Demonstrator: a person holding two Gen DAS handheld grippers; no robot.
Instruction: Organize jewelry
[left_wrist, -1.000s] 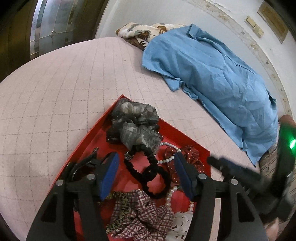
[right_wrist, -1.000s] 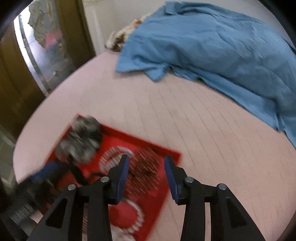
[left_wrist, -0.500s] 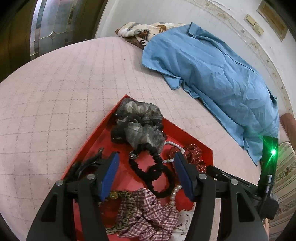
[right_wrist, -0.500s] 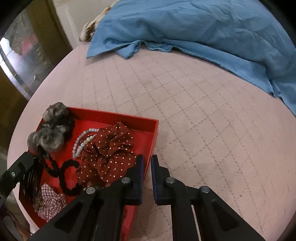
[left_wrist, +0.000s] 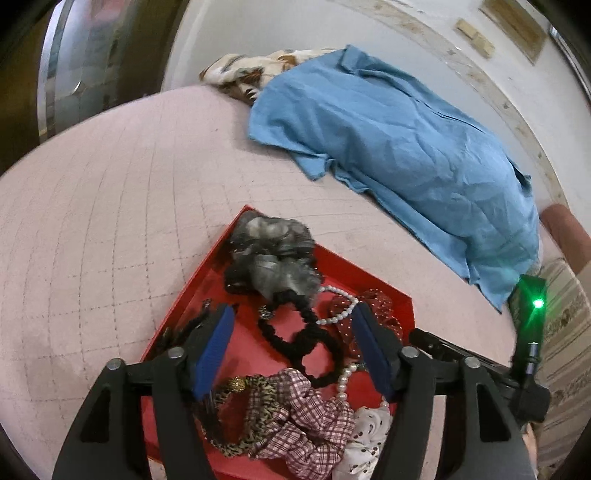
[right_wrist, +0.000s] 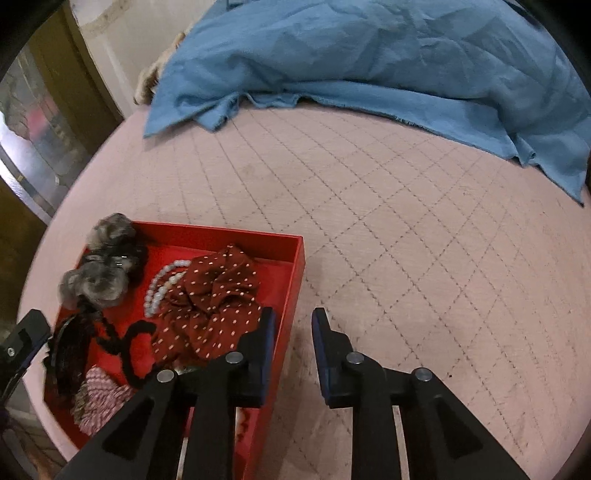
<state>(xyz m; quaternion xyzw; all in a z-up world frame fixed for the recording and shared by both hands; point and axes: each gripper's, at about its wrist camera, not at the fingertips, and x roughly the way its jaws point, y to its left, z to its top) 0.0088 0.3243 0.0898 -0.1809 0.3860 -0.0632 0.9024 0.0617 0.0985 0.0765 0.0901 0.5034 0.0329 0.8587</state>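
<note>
A red tray (left_wrist: 192, 284) (right_wrist: 291, 295) lies on the pink quilted bed. It holds a grey scrunchie (left_wrist: 275, 254) (right_wrist: 98, 280), a black spiral hair tie (left_wrist: 299, 332), a pearl bead string (left_wrist: 338, 314) (right_wrist: 162, 286), a dark red dotted scrunchie (right_wrist: 214, 299), a checked scrunchie (left_wrist: 306, 417) and a white printed one (left_wrist: 369, 432). My left gripper (left_wrist: 291, 336) is open and empty above the tray's middle. My right gripper (right_wrist: 293, 332) is open and empty, straddling the tray's right wall.
A blue shirt (left_wrist: 388, 147) (right_wrist: 369, 62) lies spread across the far side of the bed, over a patterned cloth (left_wrist: 243, 70). A glass-panelled wooden door (left_wrist: 74, 62) stands at the left. Bare quilt (right_wrist: 424, 258) stretches right of the tray.
My right gripper was shut half a second ago and has opened. It has drawn closer to the tray's right wall. My left gripper has stayed open over the tray, backing off slightly.
</note>
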